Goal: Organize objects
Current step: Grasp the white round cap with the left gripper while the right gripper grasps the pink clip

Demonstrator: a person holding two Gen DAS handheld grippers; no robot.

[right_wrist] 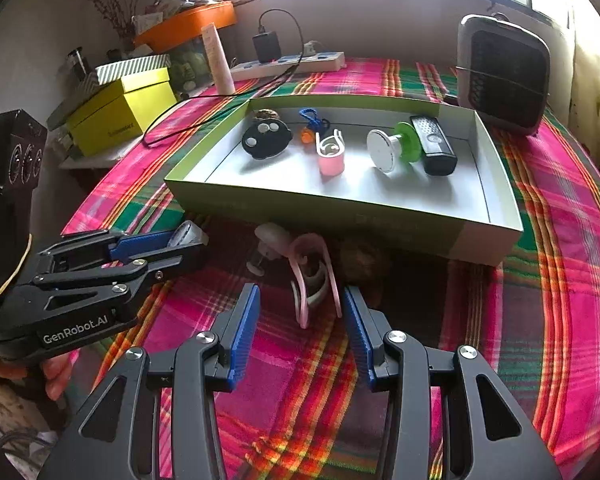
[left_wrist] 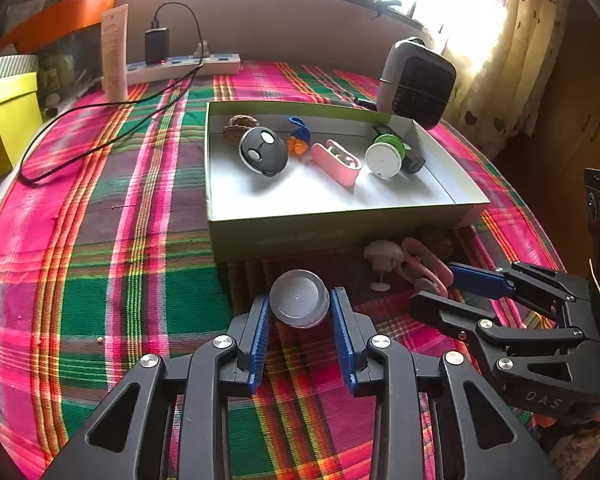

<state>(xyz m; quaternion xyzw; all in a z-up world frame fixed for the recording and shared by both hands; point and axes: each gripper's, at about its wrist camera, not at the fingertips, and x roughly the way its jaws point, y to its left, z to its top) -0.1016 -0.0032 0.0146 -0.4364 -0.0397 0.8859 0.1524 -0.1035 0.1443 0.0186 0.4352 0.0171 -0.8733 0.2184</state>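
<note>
Left gripper (left_wrist: pixel 300 308) clamps a clear cap (left_wrist: pixel 299 298) above the counter (left_wrist: pixel 100 240), before the box (left_wrist: pixel 332 224). Right gripper (right_wrist: pixel 300 308) gapes around a pink clip (right_wrist: pixel 314 276), pads not touching.

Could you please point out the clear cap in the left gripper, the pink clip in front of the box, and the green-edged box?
clear cap (left_wrist: pixel 299 298), left wrist view, top face.
pink clip (right_wrist: pixel 315 276), right wrist view, curved arm.
box (right_wrist: pixel 340 210), right wrist view, near wall.

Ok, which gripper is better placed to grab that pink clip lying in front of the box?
Right. The right gripper has the pink clip between its open fingers, while the left gripper is shut on a grey cap.
</note>
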